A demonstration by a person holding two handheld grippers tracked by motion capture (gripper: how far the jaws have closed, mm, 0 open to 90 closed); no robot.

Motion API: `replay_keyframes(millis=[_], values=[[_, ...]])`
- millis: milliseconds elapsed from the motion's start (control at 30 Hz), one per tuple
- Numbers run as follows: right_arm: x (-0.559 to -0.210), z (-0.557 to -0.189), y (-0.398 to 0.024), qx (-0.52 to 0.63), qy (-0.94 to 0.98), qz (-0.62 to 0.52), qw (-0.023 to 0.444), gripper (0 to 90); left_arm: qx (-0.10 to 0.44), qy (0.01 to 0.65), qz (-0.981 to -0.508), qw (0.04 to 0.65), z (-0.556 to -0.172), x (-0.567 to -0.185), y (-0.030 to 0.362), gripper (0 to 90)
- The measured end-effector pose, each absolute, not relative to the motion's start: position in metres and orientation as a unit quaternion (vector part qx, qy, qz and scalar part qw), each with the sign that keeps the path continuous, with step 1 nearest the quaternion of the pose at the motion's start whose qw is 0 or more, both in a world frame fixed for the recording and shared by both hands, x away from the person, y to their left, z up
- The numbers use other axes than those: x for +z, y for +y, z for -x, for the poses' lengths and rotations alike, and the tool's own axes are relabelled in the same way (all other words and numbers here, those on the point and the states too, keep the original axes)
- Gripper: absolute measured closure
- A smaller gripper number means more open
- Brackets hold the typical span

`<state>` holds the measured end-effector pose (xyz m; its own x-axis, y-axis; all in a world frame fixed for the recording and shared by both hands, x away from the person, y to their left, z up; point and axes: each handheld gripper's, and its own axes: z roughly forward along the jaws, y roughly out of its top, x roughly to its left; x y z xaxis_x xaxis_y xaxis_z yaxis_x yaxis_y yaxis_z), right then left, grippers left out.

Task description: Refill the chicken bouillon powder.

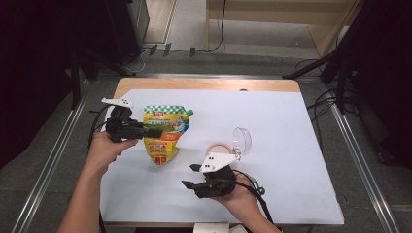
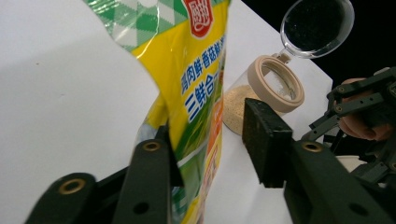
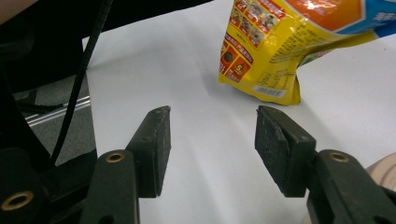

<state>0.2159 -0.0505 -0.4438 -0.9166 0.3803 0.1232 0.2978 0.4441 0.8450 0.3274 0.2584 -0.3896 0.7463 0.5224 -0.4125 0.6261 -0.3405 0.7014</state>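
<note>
Yellow seasoning pouch (image 1: 164,132) lies at bench (image 1: 291,145) left, soft, slick, light, best pinched at its flat edge; left hand-held gripper (image 1: 154,132) straddles it, pads slack; right hand-held gripper (image 1: 190,183) half-open, empty, near open jar (image 1: 222,148).

**Three cameras: one fixed overhead, two carried on the grippers**

The table (image 1: 291,145) is viewed from a fixed point above its near edge, facing forward and down, so that the whole white top and the floor beyond are taken in from a distance. The left gripper (image 1: 154,132) carries a camera aimed along its jaws towards the right of the scene, set very close to the yellow pouch (image 2: 196,84), with the open jar (image 2: 275,86) seen farther off. The right gripper (image 1: 190,176) carries a camera aimed leftward, low over the table. The yellow pouch (image 3: 299,42) is shared by all three views; the jar is shared by the high view and the left gripper view.
</note>
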Motion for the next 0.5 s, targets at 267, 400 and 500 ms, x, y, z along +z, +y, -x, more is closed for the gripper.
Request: replay_keyframes(millis=[267,400,500], values=[[-0.444,-0.215,-0.050,0.486,0.849,-0.201,0.042,47.2,-0.052,0.345,-0.816,0.461,-0.324,-0.386,0.265,53.6],[-0.442,-0.216,-0.052,0.484,0.850,-0.204,0.044,47.8,-0.042,0.348,-0.814,0.464,-0.322,-0.378,0.270,52.5],[-0.440,-0.218,-0.054,0.482,0.850,-0.208,0.041,48.0,-0.035,0.353,-0.812,0.464,-0.320,-0.372,0.275,51.1]])
